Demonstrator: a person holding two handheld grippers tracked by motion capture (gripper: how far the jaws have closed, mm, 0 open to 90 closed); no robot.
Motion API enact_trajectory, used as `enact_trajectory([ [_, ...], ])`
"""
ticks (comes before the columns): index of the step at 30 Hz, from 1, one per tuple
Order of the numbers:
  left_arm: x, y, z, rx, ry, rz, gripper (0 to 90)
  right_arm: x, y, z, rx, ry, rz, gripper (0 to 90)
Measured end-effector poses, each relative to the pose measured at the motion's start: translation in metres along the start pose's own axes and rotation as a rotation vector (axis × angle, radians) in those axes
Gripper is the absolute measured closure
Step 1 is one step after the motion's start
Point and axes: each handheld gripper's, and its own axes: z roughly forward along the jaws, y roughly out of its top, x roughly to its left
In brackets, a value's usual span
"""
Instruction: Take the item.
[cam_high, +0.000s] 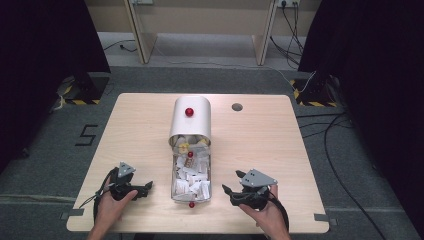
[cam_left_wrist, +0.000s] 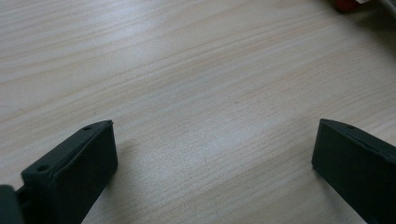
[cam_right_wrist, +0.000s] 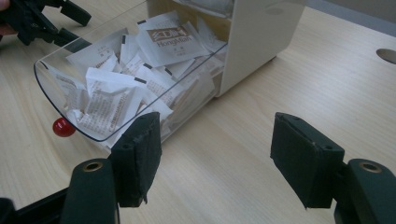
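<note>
Clear drawer pulled out, centre of frame

Both my grippers, left (cam_high: 148, 187) and right (cam_high: 226, 190), gape empty beside the drawer (cam_high: 191, 180); it's probably light, slick plastic holding loose sachets (cam_right_wrist: 116, 88), best taken by its red knob (cam_right_wrist: 63, 127).

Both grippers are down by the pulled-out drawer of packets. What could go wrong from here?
The clear drawer is heaped with loose packets; pushing it shut might catch some against the white cabinet. Its red knob is small, so the open right gripper could slip off it. The open left gripper sits close to the drawer's side and could nudge it askew.
</note>
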Motion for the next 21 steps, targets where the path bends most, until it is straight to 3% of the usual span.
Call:
enact_trajectory([
  [21, 0.0, 0.0, 0.0, 0.0, 0.0, 0.0, 0.0, 0.021, 0.012, 0.014, -0.007, 0.069, -0.032, 35.0],
])
